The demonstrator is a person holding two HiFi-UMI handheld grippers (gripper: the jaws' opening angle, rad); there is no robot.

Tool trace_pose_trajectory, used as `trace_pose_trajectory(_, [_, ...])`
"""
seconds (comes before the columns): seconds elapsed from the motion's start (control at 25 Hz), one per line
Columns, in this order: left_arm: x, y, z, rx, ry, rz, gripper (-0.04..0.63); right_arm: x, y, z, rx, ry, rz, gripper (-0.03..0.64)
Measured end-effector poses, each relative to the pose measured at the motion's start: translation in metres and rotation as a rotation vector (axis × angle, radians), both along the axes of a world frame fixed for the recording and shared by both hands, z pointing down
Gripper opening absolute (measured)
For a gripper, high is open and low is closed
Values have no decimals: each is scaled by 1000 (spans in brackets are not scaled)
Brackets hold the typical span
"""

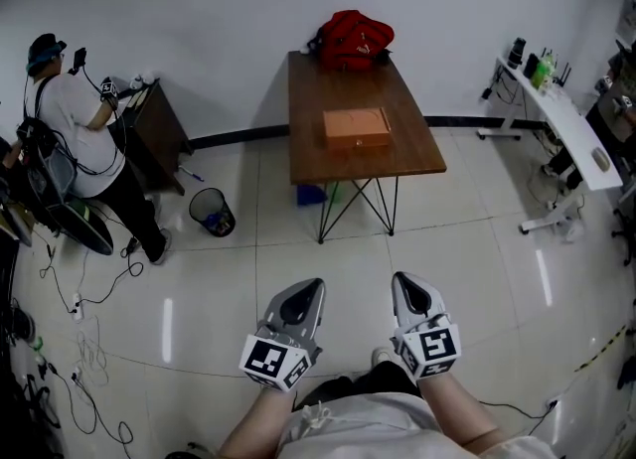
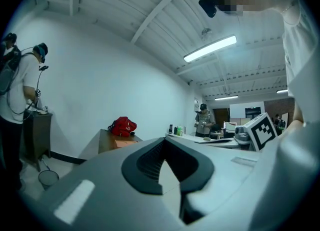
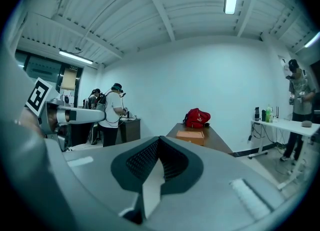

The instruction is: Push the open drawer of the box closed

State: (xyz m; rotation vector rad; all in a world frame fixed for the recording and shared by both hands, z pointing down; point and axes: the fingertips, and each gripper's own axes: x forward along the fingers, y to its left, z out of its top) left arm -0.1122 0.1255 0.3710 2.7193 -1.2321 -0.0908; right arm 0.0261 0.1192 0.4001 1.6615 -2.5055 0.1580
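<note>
Fingers on both grippers are pressing together at their tips, gripping nothing. The left gripper (image 1: 314, 286) and the right gripper (image 1: 401, 278) are hovering side by side, low in front of the person holding them, over a pale tiled floor (image 1: 467, 238). They are pointing toward a wooden table (image 1: 316, 99) standing well apart from them, against the white wall. The box (image 1: 356, 129), flat and orange-brown, is lying near the middle of the table; from this far off, whether its drawer is sitting open cannot be made out. A red bag (image 1: 353, 40) is resting at the table's far end, behind the box. At the left, another person (image 1: 79, 139) is standing at a dark cabinet (image 1: 159, 129), with a wastebasket (image 1: 212, 212) nearby on the floor.
</note>
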Motion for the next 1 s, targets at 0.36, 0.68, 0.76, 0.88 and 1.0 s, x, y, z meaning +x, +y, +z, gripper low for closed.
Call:
trace_pose_trajectory(0.36, [11, 1, -2, 2, -9, -25, 6, 4, 3, -3, -20, 2, -36, 6])
trace_pose_trajectory(0.68, [44, -9, -4, 15, -27, -49, 6, 29, -2, -24, 29, 17, -93, 6])
trace_pose_trajectory(0.76, [50, -14, -5, 16, -29, -54, 6, 34, -6, -27, 34, 19, -99, 5])
trace_pose_trajectory(0.88, [55, -18, -6, 19, -41, -60, 6, 38, -10, -29, 36, 16, -110, 6])
trace_pose_trajectory(1.0, [60, -18, -7, 24, -45, -70, 6, 44, -8, -29, 32, 4, -115, 6])
